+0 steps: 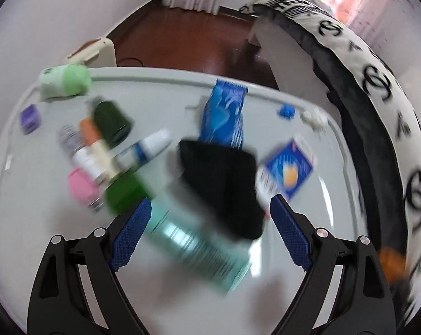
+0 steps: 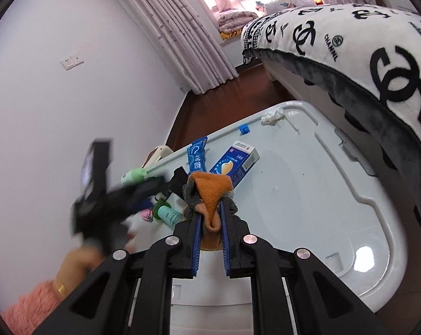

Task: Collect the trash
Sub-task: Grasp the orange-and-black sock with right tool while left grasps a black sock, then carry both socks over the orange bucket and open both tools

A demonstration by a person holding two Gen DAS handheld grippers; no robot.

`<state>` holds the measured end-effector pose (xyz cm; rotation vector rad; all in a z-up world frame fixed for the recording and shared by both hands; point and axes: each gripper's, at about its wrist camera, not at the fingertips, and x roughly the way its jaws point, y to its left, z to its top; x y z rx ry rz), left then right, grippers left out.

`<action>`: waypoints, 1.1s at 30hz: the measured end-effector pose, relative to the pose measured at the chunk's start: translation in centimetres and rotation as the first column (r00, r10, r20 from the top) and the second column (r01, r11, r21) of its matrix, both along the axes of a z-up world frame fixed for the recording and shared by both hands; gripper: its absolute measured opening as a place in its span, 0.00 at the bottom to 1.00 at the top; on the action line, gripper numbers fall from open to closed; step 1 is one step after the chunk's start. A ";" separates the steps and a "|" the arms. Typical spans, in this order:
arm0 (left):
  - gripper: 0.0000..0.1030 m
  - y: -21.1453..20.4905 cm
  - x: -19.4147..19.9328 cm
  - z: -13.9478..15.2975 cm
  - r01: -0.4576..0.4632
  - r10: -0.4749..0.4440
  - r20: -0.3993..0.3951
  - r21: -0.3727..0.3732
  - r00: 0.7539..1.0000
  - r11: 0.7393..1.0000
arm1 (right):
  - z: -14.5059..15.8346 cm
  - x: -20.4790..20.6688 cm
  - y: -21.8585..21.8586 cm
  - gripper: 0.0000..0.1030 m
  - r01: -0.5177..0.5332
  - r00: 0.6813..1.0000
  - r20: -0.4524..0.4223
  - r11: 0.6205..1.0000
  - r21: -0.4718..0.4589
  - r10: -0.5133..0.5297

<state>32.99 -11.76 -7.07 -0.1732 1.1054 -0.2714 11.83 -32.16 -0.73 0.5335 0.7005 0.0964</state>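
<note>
Right gripper (image 2: 210,217) is squeezed tight on the soft orange sock (image 2: 210,192), which bends and weighs little, so a hold on its bunched middle looks safe. Left gripper (image 1: 210,217) is wide open above the black cloth (image 1: 224,187) near the middle of the table (image 1: 43,223); it looks floppy too.

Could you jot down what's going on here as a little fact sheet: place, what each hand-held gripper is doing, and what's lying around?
Place: white table beside a bed
Left hand-held gripper: open, above a black cloth
Right hand-held gripper: shut on orange sock
Lying around: blue packet, blue box, teal tube, crumpled tissue
</note>
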 end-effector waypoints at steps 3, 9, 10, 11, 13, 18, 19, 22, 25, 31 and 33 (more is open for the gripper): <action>0.74 -1.7 1.6 -0.8 -0.010 0.011 -0.026 0.047 1.000 0.999 | 0.6 -0.3 0.1 0.12 -0.012 1.000 0.022 1.000 0.000 0.012; 0.11 -1.7 1.0 -1.4 -0.020 0.022 -0.053 0.038 0.998 0.999 | 0.9 -0.4 0.0 0.12 -0.018 0.999 0.041 1.000 -0.006 0.018; 0.10 -1.4 0.3 -0.7 -0.012 0.013 -0.043 0.032 0.999 0.999 | 0.8 -0.4 -0.1 0.12 -0.012 0.999 0.037 1.000 -0.005 0.012; 0.10 -1.2 -0.7 0.3 0.013 -0.013 -0.020 0.012 1.000 1.000 | 0.9 -0.6 -0.3 0.12 -0.001 0.999 0.038 1.000 -0.007 0.002; 0.10 -0.9 -3.2 2.5 0.070 -0.071 0.041 0.029 0.997 0.997 | 1.2 -0.7 -0.3 0.12 0.006 0.999 0.048 1.000 -0.015 -0.006; 0.10 2.9 -12.1 7.4 0.188 -0.186 0.115 -0.009 0.976 0.982 | 1.3 -1.0 0.9 0.12 -0.020 0.999 0.049 0.999 -0.040 0.022; 0.10 4.0 -14.6 7.9 0.207 -0.205 0.111 -0.011 0.972 0.978 | 1.2 -1.1 1.4 0.12 -0.040 0.998 0.043 0.999 -0.037 0.042; 0.10 6.7 -20.5 7.4 0.262 -0.261 0.070 -0.007 0.963 0.965 | 0.9 -2.0 3.0 0.12 -0.102 0.995 0.017 0.995 -0.015 0.102; 0.10 9.5 -25.1 4.4 0.246 -0.245 -0.023 0.013 0.969 0.969 | 0.7 -3.6 5.5 0.12 -0.165 0.986 -0.012 0.986 -0.031 0.165; 0.10 12.2 -30.6 -4.9 0.197 -0.184 -0.257 0.025 0.949 0.980 | -4.4 -9.8 13.1 0.13 -0.363 0.914 -0.230 0.926 -0.098 0.334; 0.10 12.2 -31.3 -7.2 0.205 -0.183 -0.312 0.037 0.932 0.978 | -6.5 -11.2 14.8 0.13 -0.406 0.879 -0.316 0.908 -0.105 0.356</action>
